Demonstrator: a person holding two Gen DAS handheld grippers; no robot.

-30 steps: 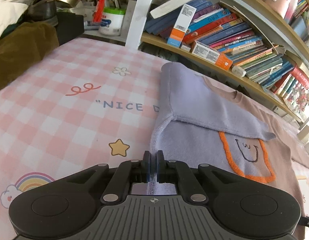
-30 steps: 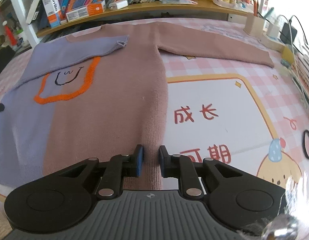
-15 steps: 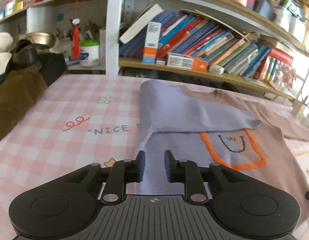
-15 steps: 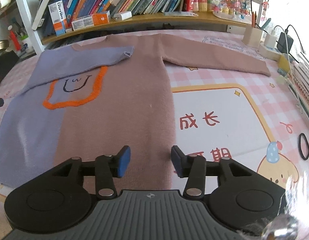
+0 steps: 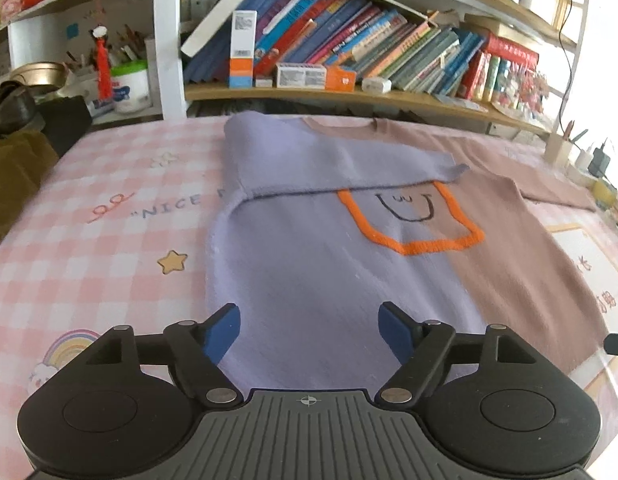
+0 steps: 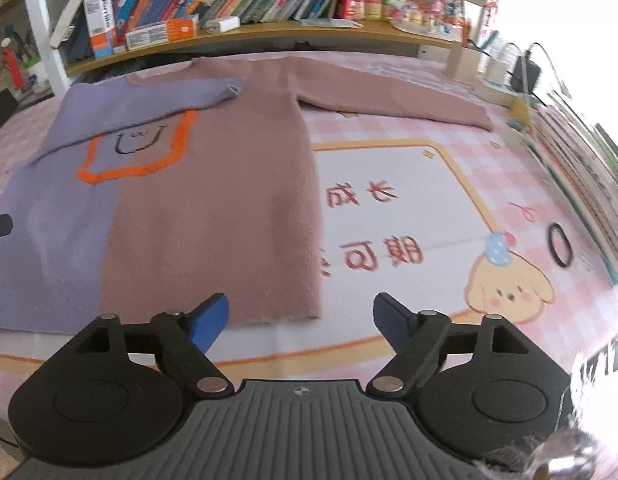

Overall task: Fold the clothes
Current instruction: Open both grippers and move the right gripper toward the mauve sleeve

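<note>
Your soft knit sweater [image 6: 213, 184], half lilac and half dusty pink, lies flat on the pink checked table [image 5: 89, 240] with its lilac sleeve [image 5: 329, 160] folded across the chest, while your left gripper [image 5: 309, 330] and right gripper [image 6: 301, 322] hover spread wide, empty.

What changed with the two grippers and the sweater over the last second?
The left gripper was shut on the sweater's lilac hem edge; it let go, opened wide and drew back. The right gripper, nearly shut over the brown hem, also opened wide and pulled back, so the hem now lies ahead of its fingertips. The sweater stays flat, the lilac sleeve folded across the chest, the brown sleeve stretched out.
</note>
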